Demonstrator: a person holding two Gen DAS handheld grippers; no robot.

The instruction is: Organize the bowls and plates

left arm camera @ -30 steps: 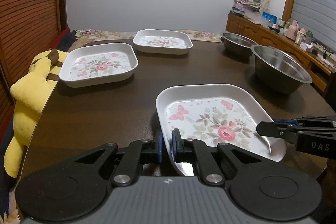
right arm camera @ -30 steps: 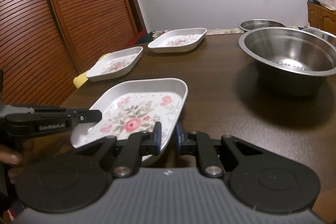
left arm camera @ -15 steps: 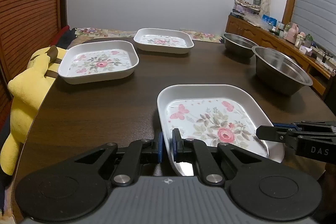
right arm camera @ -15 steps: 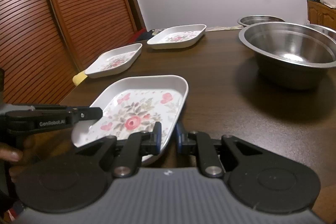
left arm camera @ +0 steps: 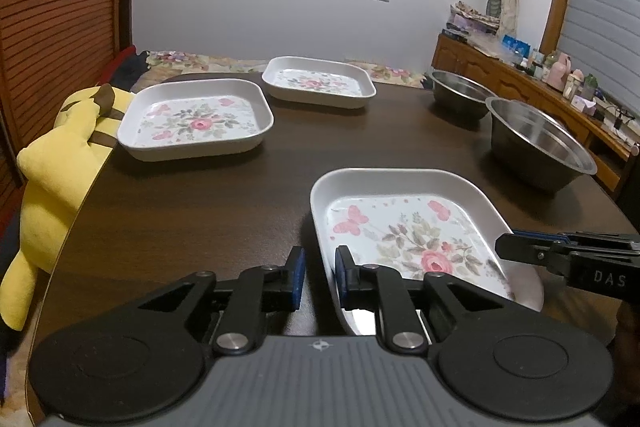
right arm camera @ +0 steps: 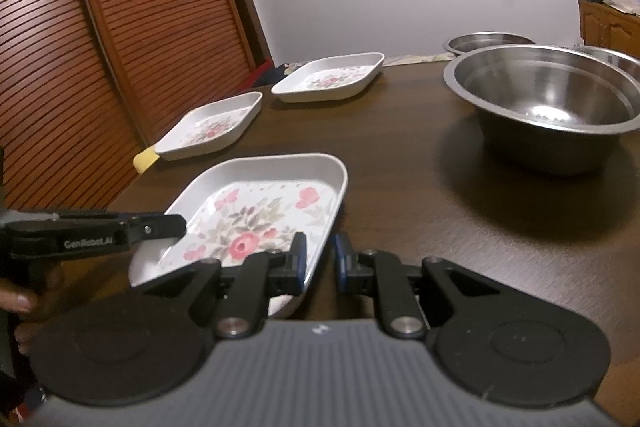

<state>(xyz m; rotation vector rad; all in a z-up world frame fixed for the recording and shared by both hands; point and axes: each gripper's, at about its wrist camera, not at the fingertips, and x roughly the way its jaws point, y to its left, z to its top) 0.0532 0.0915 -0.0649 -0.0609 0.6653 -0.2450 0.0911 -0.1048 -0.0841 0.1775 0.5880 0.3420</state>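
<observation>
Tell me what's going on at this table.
A person holds a gripper in each hand, both at the nearest white square floral plate on the dark wooden table. The right gripper is shut on one rim. The left gripper has just been opening its fingers; the opposite rim sits loose between them. Two more floral plates and the round steel bowls sit farther back, not yet stacked.

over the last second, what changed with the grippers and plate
The left gripper has just been opening, its grip easing off the rim of the near plate, still between them. The right gripper stays shut on the opposite rim. Far plates and steel bowls unmoved.
</observation>
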